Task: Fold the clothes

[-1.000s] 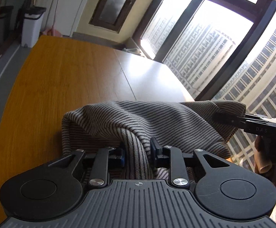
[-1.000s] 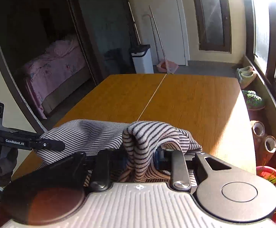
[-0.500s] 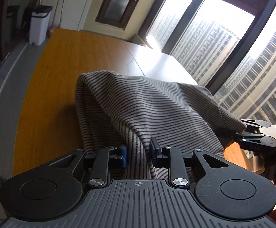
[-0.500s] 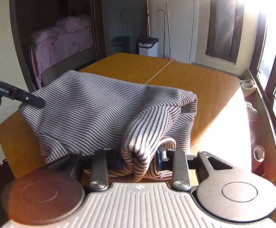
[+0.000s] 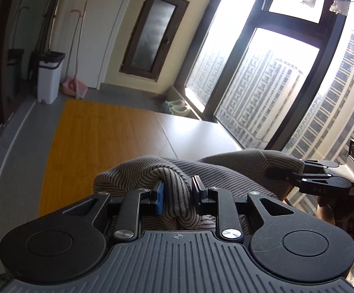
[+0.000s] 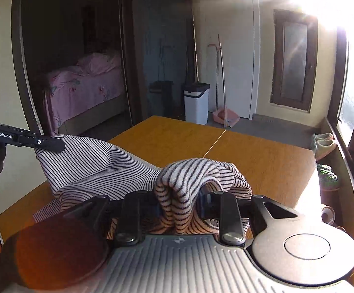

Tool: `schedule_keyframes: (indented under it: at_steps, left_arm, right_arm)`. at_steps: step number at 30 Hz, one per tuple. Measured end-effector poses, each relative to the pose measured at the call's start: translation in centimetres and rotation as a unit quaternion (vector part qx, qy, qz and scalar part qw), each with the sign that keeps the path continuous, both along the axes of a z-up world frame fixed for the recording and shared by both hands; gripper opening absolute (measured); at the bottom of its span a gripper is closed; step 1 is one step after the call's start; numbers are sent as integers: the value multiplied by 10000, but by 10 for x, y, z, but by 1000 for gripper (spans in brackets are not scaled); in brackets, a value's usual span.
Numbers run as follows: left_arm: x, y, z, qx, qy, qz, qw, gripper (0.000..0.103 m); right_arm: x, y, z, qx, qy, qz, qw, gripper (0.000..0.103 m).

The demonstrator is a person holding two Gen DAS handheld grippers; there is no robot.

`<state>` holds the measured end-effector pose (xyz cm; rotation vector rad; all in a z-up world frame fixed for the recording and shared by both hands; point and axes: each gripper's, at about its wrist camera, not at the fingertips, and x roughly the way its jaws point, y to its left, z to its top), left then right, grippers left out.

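From the left wrist, the left gripper [image 5: 177, 195] pinches a bunched fold of one striped garment [image 5: 228, 171], its two pads pressed against the cloth from either side. The garment hangs between the two grippers above the near end of the wooden worktop [image 5: 98, 134], whose two panels meet at a seam. At the right edge the right gripper [image 5: 274, 172] is seen from the side, biting the garment's far corner. Beyond the worktop stand one white bin [image 5: 48, 78], one pink dustpan [image 5: 73, 88] and one pair of slippers [image 5: 177, 106] by the window [image 5: 269, 85], which shows tower blocks outside. From the right wrist, the right gripper [image 6: 179, 201] holds a thick roll of the same garment [image 6: 98, 163] between its two fingers; its jaws are closing on the cloth, which fills the gap and drapes over them. The rest of the garment stretches left to the left gripper [image 6: 59, 145], which clamps the other corner, and sags toward the worktop [image 6: 262, 161]. Behind are the bin [image 6: 196, 103], the dustpan [image 6: 225, 116], the slippers [image 6: 324, 142], one bed [image 6: 84, 90] with pink bedding through a doorway, and two clay pots [image 6: 328, 190] near the window wall, one with a plant.
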<state>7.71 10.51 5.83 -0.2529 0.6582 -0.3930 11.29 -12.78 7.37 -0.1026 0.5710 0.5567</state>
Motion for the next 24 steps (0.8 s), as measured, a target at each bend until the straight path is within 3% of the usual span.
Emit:
schedule_keyframes:
  at_steps: [3,5,7,10,11,12,14,17,18,20,21,24]
  left_arm:
    - [-9,-2,-28,202,412,-6,9989,26]
    - [-15,-1,-46,367,672,21,9971,27]
    - [-18,7,-47,359,721,14,9968,30]
    - [-18,16,-28,322,465,43,9984,32]
    - [-18,17,-20,291,349,46,9990,33]
    - [-18,17,-12,201,236,19,9995,42]
    - [-22,11,-1,-101,66,-134,9998,57]
    - [-19,-8,0,-545,100,-563,9969,70]
    - [-16,-16,-6,-628,230,-633,9958,77]
    - [-8,-30,-22,-724,621,-638,9934,89]
    - [-4,-36,-31,-812,858,-611,9911,94]
    - [6,-39,-55,-1131,1355,-535,9829,95]
  right_arm:
    - [1,-12,-38,-250,446,-294,9983,42]
    - [-3,-24,-52,-348,592,-483,9965,65]
    - [-8,-39,-57,-274,659,-626,9955,73]
    - [-16,-47,-39,-358,313,-862,9951,80]
    - [-19,-48,-32,-399,172,-944,9946,80]
    - [-21,-49,-25,-425,37,-1022,9939,81]
    - [-24,-50,-14,-122,-99,-1092,9939,81]
    - [-22,-43,-4,420,-207,-955,9943,81]
    - [-20,-37,-4,524,-215,-862,9947,78]
    - [-12,-26,-7,733,-123,-659,9951,55]
    - [-7,-21,-11,793,-16,-593,9951,54]
    - [9,-5,-33,710,354,-526,9955,55]
